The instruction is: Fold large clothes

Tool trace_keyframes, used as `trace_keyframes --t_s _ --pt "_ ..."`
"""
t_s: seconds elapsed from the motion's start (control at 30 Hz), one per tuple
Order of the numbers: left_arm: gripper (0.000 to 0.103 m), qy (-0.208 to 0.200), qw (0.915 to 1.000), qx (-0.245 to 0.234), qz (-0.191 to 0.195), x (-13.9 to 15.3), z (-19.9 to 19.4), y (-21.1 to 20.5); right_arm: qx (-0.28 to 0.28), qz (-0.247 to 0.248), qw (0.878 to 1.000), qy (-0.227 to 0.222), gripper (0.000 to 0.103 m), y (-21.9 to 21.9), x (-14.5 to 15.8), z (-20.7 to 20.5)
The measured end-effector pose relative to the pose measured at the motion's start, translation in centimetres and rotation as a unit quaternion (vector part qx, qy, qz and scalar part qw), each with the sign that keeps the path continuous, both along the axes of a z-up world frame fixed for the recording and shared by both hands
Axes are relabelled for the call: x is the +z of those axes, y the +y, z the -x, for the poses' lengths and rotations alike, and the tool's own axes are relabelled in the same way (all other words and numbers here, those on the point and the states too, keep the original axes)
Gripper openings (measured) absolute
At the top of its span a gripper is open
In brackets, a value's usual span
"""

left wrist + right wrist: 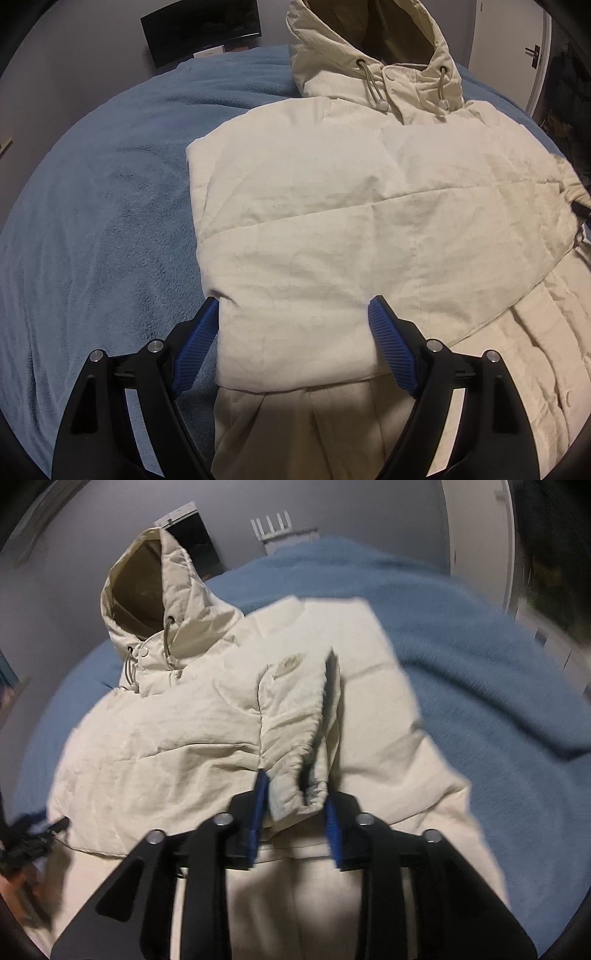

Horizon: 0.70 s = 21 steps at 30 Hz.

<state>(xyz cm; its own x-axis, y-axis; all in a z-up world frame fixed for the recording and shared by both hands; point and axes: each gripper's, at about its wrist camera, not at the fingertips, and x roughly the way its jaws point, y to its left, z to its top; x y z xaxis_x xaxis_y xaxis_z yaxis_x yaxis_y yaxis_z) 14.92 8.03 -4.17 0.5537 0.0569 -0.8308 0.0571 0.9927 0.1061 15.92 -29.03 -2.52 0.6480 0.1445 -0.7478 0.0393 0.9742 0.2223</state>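
Observation:
A cream hooded jacket (369,206) lies front up on a blue blanket (110,184), its hood (369,48) at the far end. One sleeve (295,288) is folded flat across the chest. My left gripper (291,317) stands open and wide, one blue pad at each side of that sleeve's end, neither squeezing it. In the right wrist view the other sleeve (291,716) rises off the jacket (166,746) as a ridge. Its puffy cuff (299,794) fills the gap between the pads of my right gripper (295,801), which is shut on it.
The blanket (461,664) covers a bed that reaches well past the jacket on both sides. Behind the bed stand a dark screen (201,31), a white door with a handle (533,51) and a white slatted rack (284,528). The left hand's gripper body (29,834) shows at the left edge.

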Motion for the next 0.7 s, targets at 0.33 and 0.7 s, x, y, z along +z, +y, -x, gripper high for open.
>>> trace_keyframes --t_s 0.33,0.7 --pt "0.081 -0.028 0.9995 -0.01 0.006 1.1 0.5 -0.6 0.016 0.101 0.99 -0.095 0.047 1.4 4.5 1.4" --pt "0.09 -0.078 0.9958 0.027 0.041 4.7 -0.3 0.0 0.111 0.109 0.987 -0.028 0.06 4.4 2.0 -2.2"
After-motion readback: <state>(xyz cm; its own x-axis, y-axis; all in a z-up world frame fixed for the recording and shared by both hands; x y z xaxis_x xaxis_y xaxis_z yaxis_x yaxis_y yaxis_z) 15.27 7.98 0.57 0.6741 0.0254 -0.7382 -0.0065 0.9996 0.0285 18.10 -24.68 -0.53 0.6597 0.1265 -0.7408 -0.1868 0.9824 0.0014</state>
